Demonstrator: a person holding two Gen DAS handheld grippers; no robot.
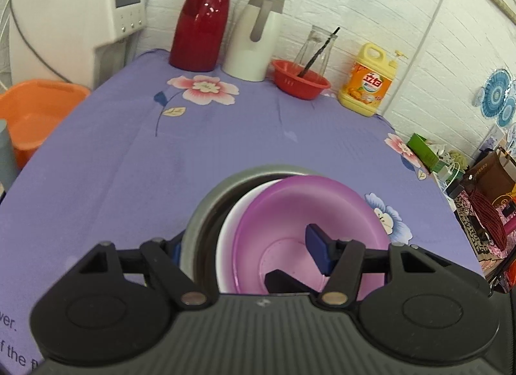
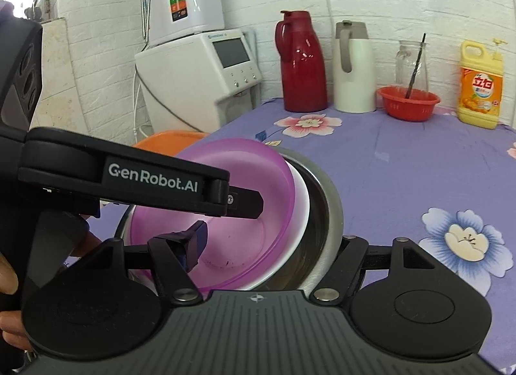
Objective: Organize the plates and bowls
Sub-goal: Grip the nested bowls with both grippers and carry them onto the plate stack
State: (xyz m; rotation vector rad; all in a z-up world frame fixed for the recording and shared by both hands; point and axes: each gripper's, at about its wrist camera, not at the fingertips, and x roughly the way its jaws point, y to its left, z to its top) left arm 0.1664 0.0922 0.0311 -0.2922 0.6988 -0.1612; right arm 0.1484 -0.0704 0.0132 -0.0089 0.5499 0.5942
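While both grippers clamp opposite sides of one nested stack, the step in hand looks like carrying that stack across the desk [image 1: 129,149] to wherever the dishes are to be kept. The stack is a purple bowl [image 1: 309,223] sitting in a white bowl [image 1: 225,236], which in turn sits tilted inside a steel bowl [image 1: 206,210]; it hangs just above the purple flowered cloth at the near edge, well apart from the things lined along the wall.

The left gripper [image 1: 251,255] has one finger inside the purple bowl and the other outside the steel wall, so its jaws are clenched across all three rims. The right gripper [image 2: 267,246] does the same from the other side, though its outer finger is mostly hidden behind the steel rim, so that pinch is a judgement rather than plainly seen.

Next comes a level carry: both hands must travel together and keep the rims squeezed evenly, since the inner bowls already lean and could slide if one side dips. A clear patch lies mid-desk, short of the red basket [image 1: 301,83], glass jar [image 1: 314,49] and detergent bottle [image 1: 367,81]; setting down there would avoid them.
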